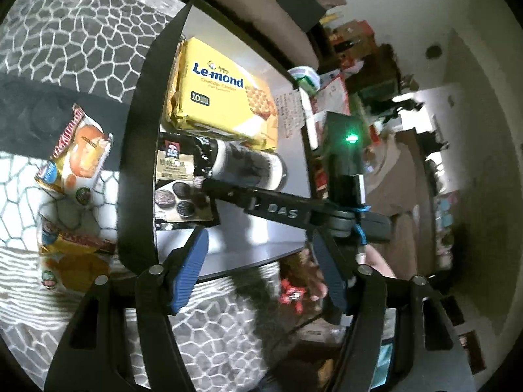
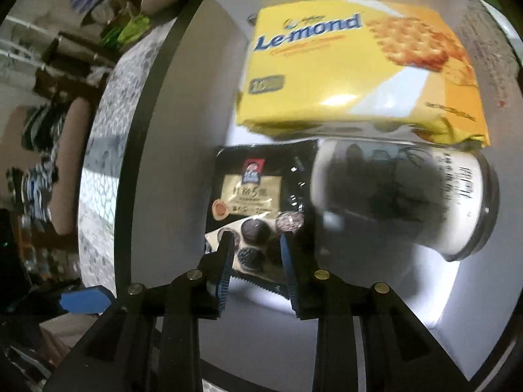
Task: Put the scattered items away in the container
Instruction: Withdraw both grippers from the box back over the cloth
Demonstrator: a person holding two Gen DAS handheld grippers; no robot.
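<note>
Right gripper [image 2: 256, 268] hovering jaws spread over black cookie packet [image 2: 258, 202] inside container [image 2: 147, 150], left gripper [image 1: 258, 274] jaws parted, holding nothing, Le-mond pack [image 2: 353, 65] lying above.

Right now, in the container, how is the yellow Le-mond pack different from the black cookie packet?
The Le-mond pack is yellow, thick and larger; the black cookie packet is dark, flat and smaller. The Le-mond pack pictures a square cracker, the black cookie packet round dark cookies. Both lie inside the container, beside the white cup.
</note>
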